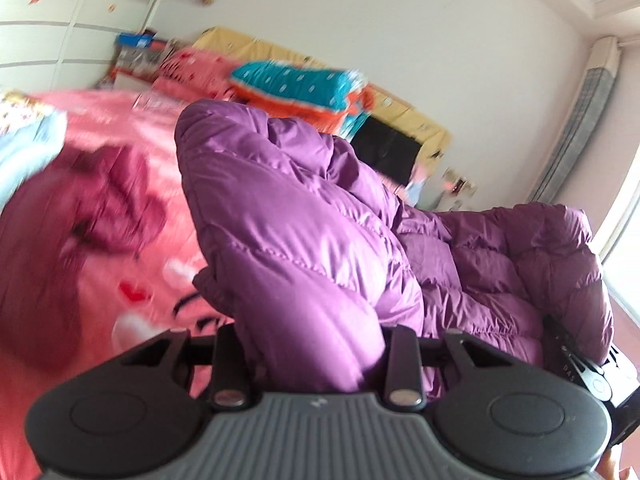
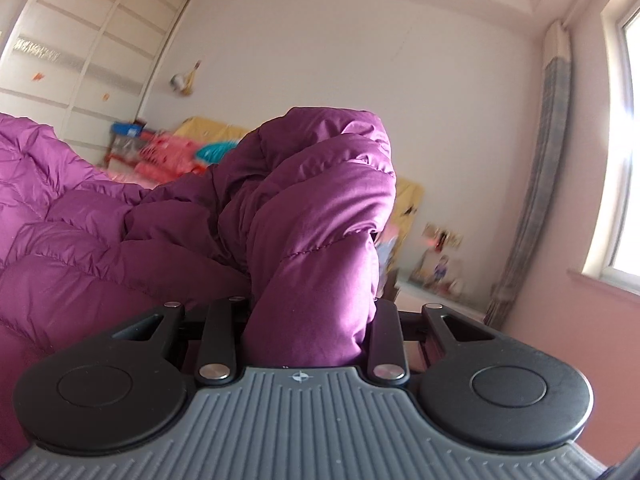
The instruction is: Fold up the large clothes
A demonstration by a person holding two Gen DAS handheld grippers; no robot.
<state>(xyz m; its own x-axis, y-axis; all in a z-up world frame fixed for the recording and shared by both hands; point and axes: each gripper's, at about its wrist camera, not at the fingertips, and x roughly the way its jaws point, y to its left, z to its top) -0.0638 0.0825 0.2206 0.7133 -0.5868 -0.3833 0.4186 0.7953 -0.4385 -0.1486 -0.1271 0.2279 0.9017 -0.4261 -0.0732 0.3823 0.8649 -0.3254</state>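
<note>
- Grey ribbed housing w/ 2 black round discs fills the bottom of both wrist views; the fingertips themselves are buried in cloth.
- Left gripper (image 1: 304, 344): jaws set narrow, clamped on a thick bunch of the purple puffer jacket (image 1: 288, 208), which bulges up between the 2 black finger links.
- Right gripper (image 2: 308, 320): jaws narrow too, pinching another puffy fold of the same jacket (image 2: 320, 200). Pads hidden by fabric.
- Jacket is lifted off the pink bedspread (image 1: 100, 200) & spans between both grippers; its lower part is cut off by the housings, so can't tell which part of the garment each one has.
- Right gripper's body shows at the far right edge of the left view, half cut off.
- Bedspread print is blurred, hearts & a cartoon shape only just readable.
- Behind: teal & orange folded bedding (image 1: 296, 84), smeared; yellow headboard (image 1: 260, 46) partly hidden by it.
- White wardrobe (image 2: 92, 40) at left, window (image 2: 628, 140) at right, glare washing out detail.
- Person holding the grippers not visible.
</note>
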